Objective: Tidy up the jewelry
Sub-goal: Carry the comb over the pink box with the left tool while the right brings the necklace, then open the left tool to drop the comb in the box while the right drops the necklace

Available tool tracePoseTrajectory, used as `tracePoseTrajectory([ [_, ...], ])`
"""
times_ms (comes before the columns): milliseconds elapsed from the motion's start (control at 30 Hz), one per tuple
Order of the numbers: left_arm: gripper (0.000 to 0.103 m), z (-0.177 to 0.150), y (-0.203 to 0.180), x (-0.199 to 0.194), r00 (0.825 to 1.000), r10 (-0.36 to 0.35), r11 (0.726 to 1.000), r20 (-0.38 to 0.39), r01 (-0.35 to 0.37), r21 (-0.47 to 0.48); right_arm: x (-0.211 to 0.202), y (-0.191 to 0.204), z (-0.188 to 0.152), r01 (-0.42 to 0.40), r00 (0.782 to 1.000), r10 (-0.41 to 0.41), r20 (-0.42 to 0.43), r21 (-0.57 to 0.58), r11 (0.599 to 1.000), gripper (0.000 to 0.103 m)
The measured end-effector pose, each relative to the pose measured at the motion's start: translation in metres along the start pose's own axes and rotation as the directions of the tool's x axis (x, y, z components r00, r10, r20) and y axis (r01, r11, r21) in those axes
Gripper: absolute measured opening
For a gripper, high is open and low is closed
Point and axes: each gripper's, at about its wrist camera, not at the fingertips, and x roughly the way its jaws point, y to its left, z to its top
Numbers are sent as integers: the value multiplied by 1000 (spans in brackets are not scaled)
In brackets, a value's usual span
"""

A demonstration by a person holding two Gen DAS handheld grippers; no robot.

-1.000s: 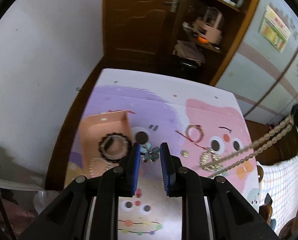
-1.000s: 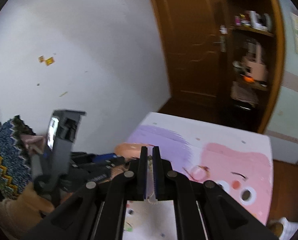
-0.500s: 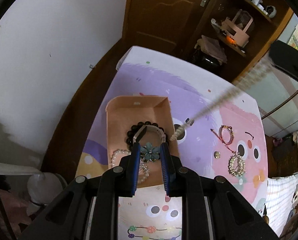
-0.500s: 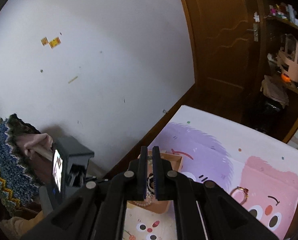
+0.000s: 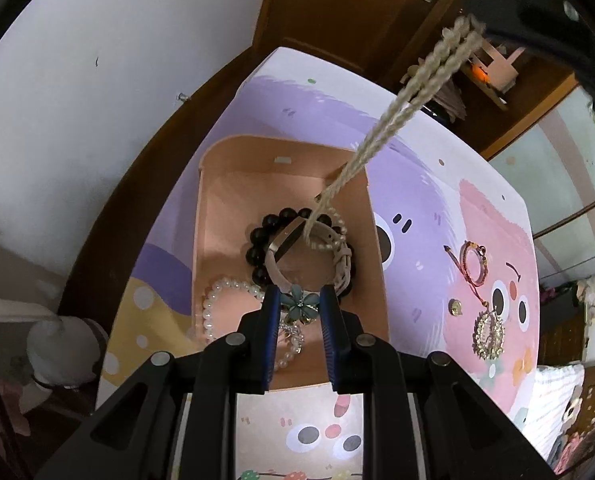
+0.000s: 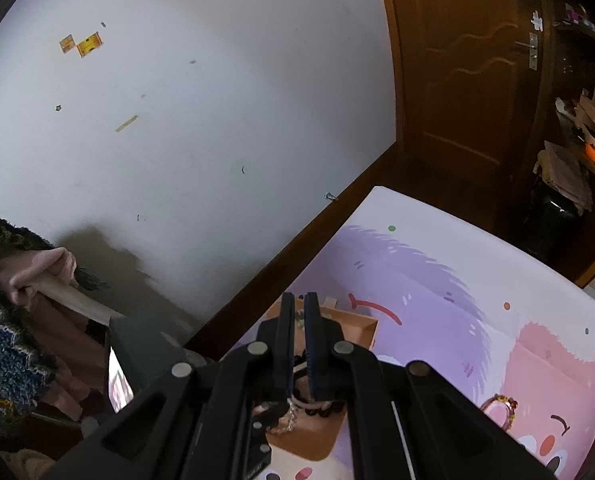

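Both grippers are held over the peach tray (image 5: 217, 216), taken here as landmark.

Left gripper (image 5: 299, 300): clenched on a teal flower brooch (image 5: 299, 305), held above the tray's near half, over a pearl bracelet (image 5: 213, 304). Risk: if released while tilted, the brooch may snag the pearls or the watch (image 5: 309, 256) just beyond.

Right gripper (image 6: 299, 316): clamped on a beaded chain (image 5: 381, 136), whose lower end is draped onto the watch inside the tray. Risk: chain tangling with the black bead bracelet (image 5: 265, 232), or trailing over the right wall.

Right of the tray, a red cord bracelet (image 5: 473, 260) and gold pendant (image 5: 488, 330) are left on the desk (image 5: 437, 184).
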Motion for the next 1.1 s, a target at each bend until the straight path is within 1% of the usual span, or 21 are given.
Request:
tracePoseTrajectory([
  [200, 18, -4, 3, 14, 1000, 5, 1000, -11, -5, -14, -1, 3, 13, 0, 1000, 1, 25, -13, 1000, 4],
  [300, 18, -6, 5, 22, 1000, 6, 1000, -20, -6, -28, 5, 2, 14, 3, 1000, -3, 18, -19, 1000, 4],
  [367, 18, -7, 7, 27, 1000, 9, 999, -25, -10, -36, 8, -1, 14, -11, 1000, 11, 8, -1, 1000, 4],
  [433, 18, -9, 5, 30, 1000, 13, 999, -23, -13, -30, 9, -1, 16, -19, 1000, 19, 12, -5, 1000, 4],
  [500, 18, -9, 4, 31, 1000, 22, 999, -12, -23, -24, 6, 0, 20, -4, 1000, 4, 26, -25, 1000, 4],
  [700, 18, -8, 3, 32, 999, 33, 999, 2, -33, -23, 1, 1, 27, -13, 999, 15, 45, -27, 1000, 4],
  [767, 18, -9, 2, 33, 999, 35, 999, 5, -35, -25, 3, 0, 25, -10, 999, 11, 41, -28, 1000, 4],
  [833, 19, -8, 3, 33, 999, 34, 999, 5, -34, -24, 10, -4, 21, -9, 1000, 9, 18, -20, 1000, 4],
  [933, 24, -8, 2, 33, 999, 41, 999, 9, -40, -27, 21, -11, 13, -14, 1000, 14, -20, 0, 1000, 4],
  [1033, 37, -9, 3, 27, 999, 42, 999, 20, -42, -29, 34, -16, 3, -28, 997, 29, -72, 17, 999, 4],
  [1067, 45, -9, 4, 24, 999, 41, 999, 27, -40, -32, 39, -17, 0, -36, 995, 37, -93, 18, 999, 4],
  [1100, 48, -10, 5, 22, 999, 41, 999, 34, -40, -35, 44, -18, -3, -41, 993, 43, -111, 19, 999, 4],
])
